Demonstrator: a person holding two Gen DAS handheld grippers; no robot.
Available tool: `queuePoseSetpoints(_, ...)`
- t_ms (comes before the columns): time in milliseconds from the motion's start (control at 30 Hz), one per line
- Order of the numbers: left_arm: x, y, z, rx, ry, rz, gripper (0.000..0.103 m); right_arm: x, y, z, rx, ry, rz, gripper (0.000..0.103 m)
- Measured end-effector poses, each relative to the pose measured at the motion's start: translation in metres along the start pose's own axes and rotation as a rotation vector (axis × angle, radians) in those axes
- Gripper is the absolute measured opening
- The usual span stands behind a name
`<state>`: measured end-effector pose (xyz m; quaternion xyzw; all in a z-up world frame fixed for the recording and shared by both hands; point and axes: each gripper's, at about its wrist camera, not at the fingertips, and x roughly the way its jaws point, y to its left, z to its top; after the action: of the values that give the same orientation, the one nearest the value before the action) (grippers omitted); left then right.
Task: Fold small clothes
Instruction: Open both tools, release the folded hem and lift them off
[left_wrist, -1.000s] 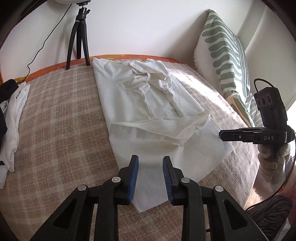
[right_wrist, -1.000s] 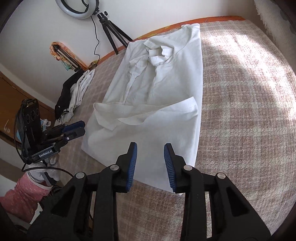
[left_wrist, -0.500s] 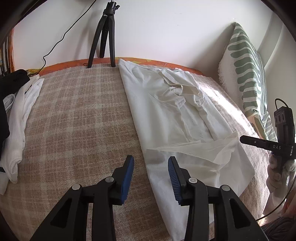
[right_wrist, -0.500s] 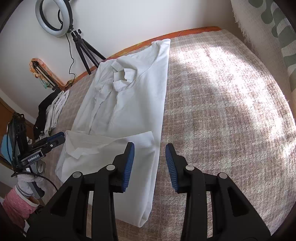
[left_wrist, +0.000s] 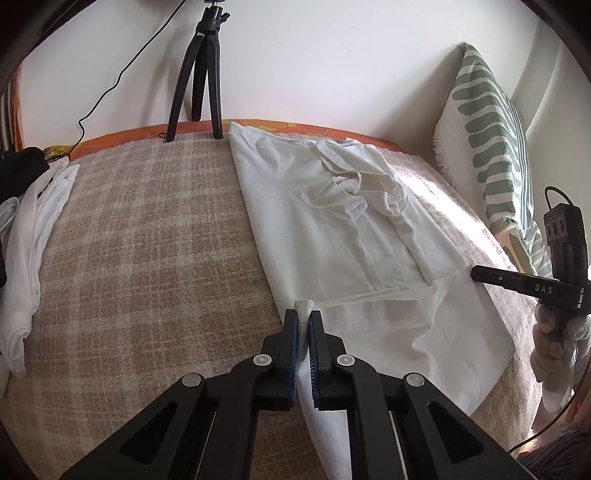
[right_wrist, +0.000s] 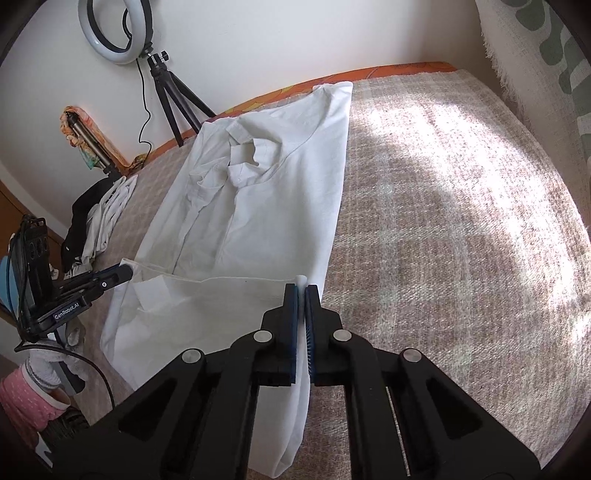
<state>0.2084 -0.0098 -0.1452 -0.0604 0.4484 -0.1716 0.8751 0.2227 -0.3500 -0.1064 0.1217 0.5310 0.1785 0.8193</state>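
Observation:
A white collared shirt (left_wrist: 343, 229) lies lengthwise on a beige plaid bed cover (left_wrist: 147, 258), collar toward the wall, its lower part folded up over itself. My left gripper (left_wrist: 304, 319) is shut on the shirt's left edge at the fold. My right gripper (right_wrist: 301, 293) is shut on the shirt's (right_wrist: 258, 206) right edge at the fold. Each gripper shows in the other's view, the right one (left_wrist: 476, 273) and the left one (right_wrist: 123, 273), both at the cloth's edges.
A pile of white and black clothes (left_wrist: 26, 221) lies at the bed's left side. A black tripod (left_wrist: 201, 70) with a ring light (right_wrist: 116, 31) stands at the wall. A green-patterned pillow (left_wrist: 487, 140) leans on the right. The bed cover (right_wrist: 443, 221) extends to the right.
Both grippers moved out from the shirt's near end to its two side edges and closed on the cloth at the fold; they were open before.

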Motion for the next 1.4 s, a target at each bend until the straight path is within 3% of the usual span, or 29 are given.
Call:
queuePoseSetpoints(67, 0.004, 0.003, -0.001, -0.005, 0.007, 0.01, 0.009, 0.002, -0.006, 0.002, 0.019, 0.002, -0.053, 0.005)
queuePoseSetpoints(167, 0.002, 0.007, 0.0, -0.02, -0.005, 0.05, 0.034, 0.0, -0.014, 0.002, 0.043, 0.003, -0.085, 0.005)
queuePoseSetpoints(233, -0.006, 0.009, 0.003, -0.018, -0.033, 0.075, 0.034, -0.007, -0.015, 0.0, 0.051, -0.003, -0.079, 0.005)
queuePoseSetpoints(300, -0.017, 0.008, 0.005, -0.005, -0.056, 0.072, 0.034, -0.014, -0.015, -0.003, 0.062, 0.001, -0.035, 0.015)
queuePoseSetpoints(367, -0.026, 0.0, 0.003, 0.02, -0.065, 0.048, 0.034, -0.021, -0.012, -0.009, 0.053, -0.002, -0.001, 0.038)
queuePoseSetpoints(400, -0.03, -0.006, 0.001, 0.042, -0.063, 0.041, 0.034, -0.022, -0.01, -0.013, 0.043, 0.012, 0.002, 0.041)
queuePoseSetpoints(633, -0.031, -0.045, -0.021, 0.181, -0.025, 0.014, 0.034, -0.028, -0.005, -0.046, 0.056, 0.097, 0.038, 0.04)
queuePoseSetpoints(700, -0.022, -0.049, -0.025, 0.196, -0.002, 0.026, 0.034, -0.032, -0.004, -0.052, 0.057, 0.111, 0.061, 0.025)
queuePoseSetpoints(733, -0.017, -0.049, -0.026, 0.19, 0.011, 0.03, 0.034, -0.032, -0.002, -0.055, 0.054, 0.125, 0.075, 0.009)
queuePoseSetpoints(833, -0.003, -0.049, -0.029, 0.226, 0.021, 0.128, 0.035, -0.03, 0.009, -0.064, -0.028, 0.144, 0.009, 0.002)
queuePoseSetpoints(900, -0.003, -0.047, -0.029, 0.255, -0.002, 0.208, 0.046, -0.031, 0.01, -0.068, -0.053, 0.148, -0.05, 0.001)
queuePoseSetpoints(967, -0.007, -0.042, -0.026, 0.235, -0.011, 0.216, 0.045, -0.036, 0.006, -0.067, -0.041, 0.127, -0.05, 0.001)
queuePoseSetpoints(1000, -0.011, -0.041, -0.025, 0.229, -0.025, 0.218, 0.043, -0.04, 0.005, -0.065, -0.047, 0.106, -0.097, 0.001)
queuePoseSetpoints(1067, -0.018, -0.04, -0.024, 0.208, -0.043, 0.182, 0.041, -0.048, 0.002, -0.06, -0.025, 0.066, -0.118, 0.002)
queuePoseSetpoints(1200, -0.019, -0.056, -0.021, 0.23, -0.056, 0.068, 0.041, -0.057, 0.016, -0.045, -0.063, -0.021, -0.015, 0.011)
queuePoseSetpoints(1267, -0.011, -0.065, -0.019, 0.244, -0.043, 0.046, 0.041, -0.047, 0.029, -0.035, -0.115, -0.015, 0.02, 0.019)
queuePoseSetpoints(1333, 0.0, -0.072, -0.018, 0.261, -0.023, 0.033, 0.041, -0.033, 0.042, -0.029, -0.15, -0.004, 0.033, 0.019)
queuePoseSetpoints(1400, 0.011, -0.072, -0.016, 0.264, -0.012, 0.068, 0.042, -0.017, 0.046, -0.024, -0.153, 0.012, 0.032, 0.019)
